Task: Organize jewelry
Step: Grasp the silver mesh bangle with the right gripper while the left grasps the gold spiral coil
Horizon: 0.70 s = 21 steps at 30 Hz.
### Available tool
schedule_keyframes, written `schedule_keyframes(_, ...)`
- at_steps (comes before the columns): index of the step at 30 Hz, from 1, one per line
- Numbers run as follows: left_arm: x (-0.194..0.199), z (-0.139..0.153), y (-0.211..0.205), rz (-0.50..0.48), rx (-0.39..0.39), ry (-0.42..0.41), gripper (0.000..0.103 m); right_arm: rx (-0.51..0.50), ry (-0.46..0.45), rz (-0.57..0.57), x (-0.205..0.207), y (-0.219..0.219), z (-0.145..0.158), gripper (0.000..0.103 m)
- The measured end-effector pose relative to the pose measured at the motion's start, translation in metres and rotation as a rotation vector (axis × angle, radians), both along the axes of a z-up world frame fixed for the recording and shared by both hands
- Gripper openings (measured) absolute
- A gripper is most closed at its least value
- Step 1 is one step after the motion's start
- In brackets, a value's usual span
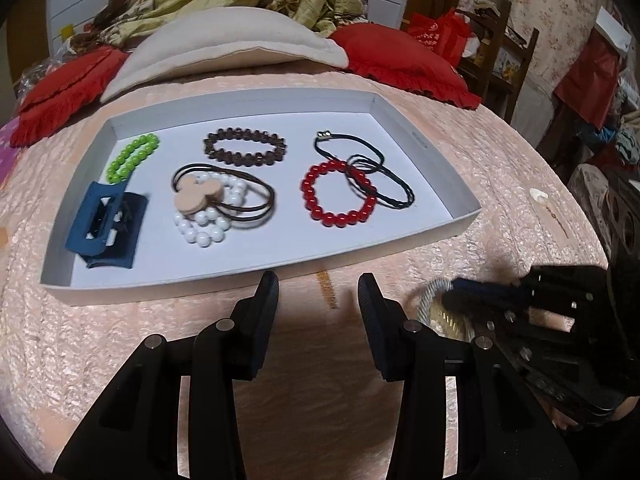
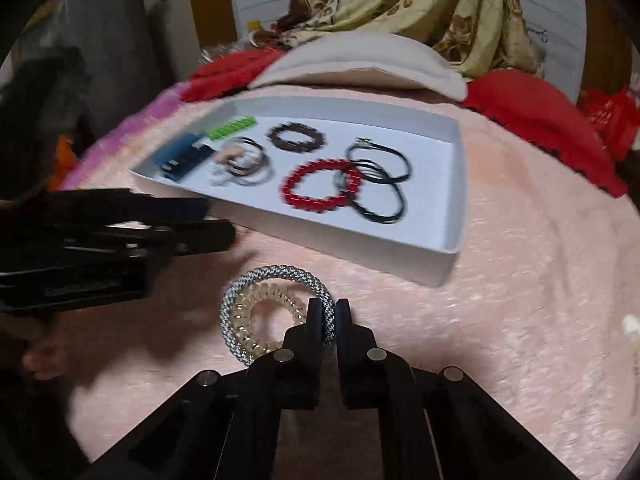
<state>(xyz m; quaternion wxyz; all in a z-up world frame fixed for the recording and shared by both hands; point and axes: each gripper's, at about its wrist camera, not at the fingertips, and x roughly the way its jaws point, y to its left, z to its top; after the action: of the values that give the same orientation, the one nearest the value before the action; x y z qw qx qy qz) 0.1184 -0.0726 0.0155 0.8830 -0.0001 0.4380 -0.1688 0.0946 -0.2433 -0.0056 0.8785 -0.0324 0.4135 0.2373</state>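
While my right gripper [image 2: 325, 316] pinches the silver hair tie [image 2: 256, 276] before the tray [image 2: 448, 256], my left gripper [image 1: 318, 292] waits open, nearer that tray.

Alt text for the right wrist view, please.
The right gripper is shut on a silver braided hair tie, with a clear coil tie beside it on a pink bedspread. Beyond lies a white tray of bracelets.
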Motion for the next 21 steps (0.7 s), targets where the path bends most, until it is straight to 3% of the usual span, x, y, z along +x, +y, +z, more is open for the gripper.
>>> schedule_keyframes(6, 0.001, 0.0, 0.011, 0.036, -0.009, 0.008, 0.04, 0.175, 0.02, -0.03, 0.0, -0.012, 0.01, 0.006)
schedule_keyframes(9, -0.003, 0.001, 0.004, -0.017, -0.038, 0.012, 0.04, 0.247, 0.015, -0.072, 0.0, -0.027, 0.017, 0.006)
schedule_keyframes(13, -0.013, -0.001, -0.021, -0.199, -0.065, 0.043, 0.04, 0.199, 0.03, -0.212, 0.006, -0.047, 0.014, 0.006)
schedule_keyframes(16, -0.015, -0.006, -0.032, -0.231, -0.01, 0.038, 0.04, 0.183, 0.073, -0.291, 0.013, -0.059, 0.003, 0.006)
schedule_keyframes(19, -0.014, -0.013, -0.041, -0.244, 0.04, 0.062, 0.04, 0.173, 0.078, -0.302, 0.013, -0.063, 0.002, 0.006)
schedule_keyframes(21, -0.017, -0.013, -0.05, -0.274, 0.095, 0.03, 0.04, 0.169, 0.074, -0.299, 0.013, -0.061, 0.003, 0.006)
